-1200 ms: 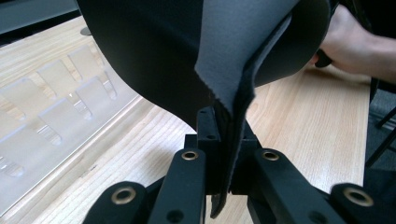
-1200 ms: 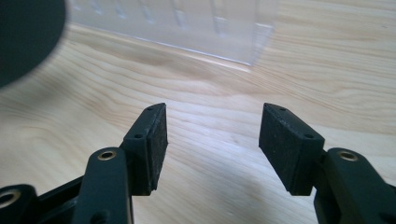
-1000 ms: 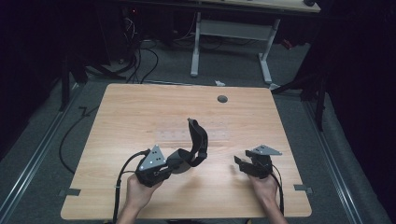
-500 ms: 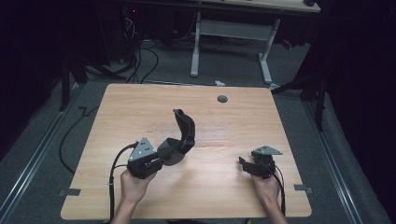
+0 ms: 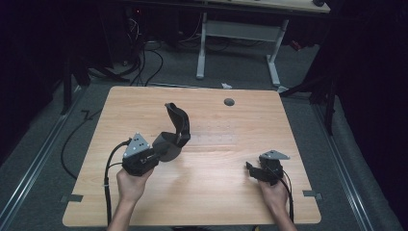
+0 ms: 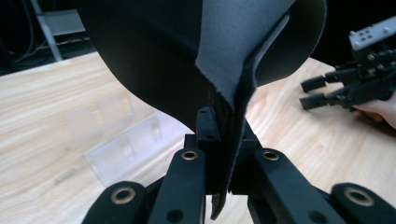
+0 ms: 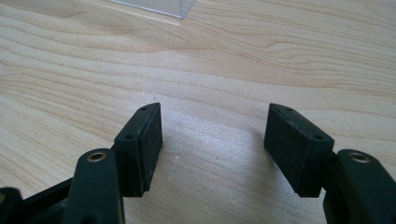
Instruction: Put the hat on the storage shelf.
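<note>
Nearest you, your right gripper (image 5: 257, 171) sits low over the table (image 5: 216, 202), jaws apart and empty. Your left gripper (image 5: 156, 155) pinches the folded edge of a black pad (image 5: 175, 130), which curls up clear of the wood. Beyond it lies a clear box (image 6: 126, 140). You seem mid-carry; next probably calls for steadying the pad's free end.

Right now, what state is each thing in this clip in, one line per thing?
Left gripper: jaws shut on the black pad's edge.
Black pad: lifted off the table, curled over and folded where it is gripped.
Right gripper: jaws open, holding nothing, low over the table.
Clear plastic piece: lying on the table, ungripped.
</note>
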A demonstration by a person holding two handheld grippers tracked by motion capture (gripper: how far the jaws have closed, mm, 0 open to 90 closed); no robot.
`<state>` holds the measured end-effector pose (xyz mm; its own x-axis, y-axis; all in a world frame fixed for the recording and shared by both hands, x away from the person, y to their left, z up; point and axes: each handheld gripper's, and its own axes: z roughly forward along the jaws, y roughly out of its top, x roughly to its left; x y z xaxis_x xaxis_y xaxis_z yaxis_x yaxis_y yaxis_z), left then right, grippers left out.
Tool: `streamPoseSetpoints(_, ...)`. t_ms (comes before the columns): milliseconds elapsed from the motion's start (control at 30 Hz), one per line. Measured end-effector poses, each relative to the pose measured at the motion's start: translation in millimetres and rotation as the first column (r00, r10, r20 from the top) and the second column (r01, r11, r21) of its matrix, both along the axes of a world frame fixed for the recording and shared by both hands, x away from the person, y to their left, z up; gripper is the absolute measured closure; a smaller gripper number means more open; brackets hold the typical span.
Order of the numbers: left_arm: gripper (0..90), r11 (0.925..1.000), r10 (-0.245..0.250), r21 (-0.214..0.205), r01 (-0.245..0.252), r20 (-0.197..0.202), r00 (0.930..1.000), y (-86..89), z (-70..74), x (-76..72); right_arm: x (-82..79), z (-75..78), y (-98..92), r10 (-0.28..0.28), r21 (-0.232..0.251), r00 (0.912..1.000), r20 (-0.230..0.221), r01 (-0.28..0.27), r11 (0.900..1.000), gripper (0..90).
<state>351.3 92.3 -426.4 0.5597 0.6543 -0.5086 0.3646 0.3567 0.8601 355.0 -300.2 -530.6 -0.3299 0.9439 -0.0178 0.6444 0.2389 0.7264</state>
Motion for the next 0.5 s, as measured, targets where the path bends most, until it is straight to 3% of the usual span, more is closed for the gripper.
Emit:
streamPoseSetpoints(233,86.6,0.9992,0.04,-0.007,-0.04,0.032,0.9987,9.2,8.5,10.3,0.0,0.0,0.1,0.0,0.0,1.0,-0.001,0.0,1.0,37.1)
streamPoseSetpoints(500,86.5,0.9971,0.073,0.015,-0.074,0.049,0.9961,12.6,12.7,25.1,-0.2,0.0,0.3,-0.001,0.0,1.0,-0.001,0.001,1.0,36.7)
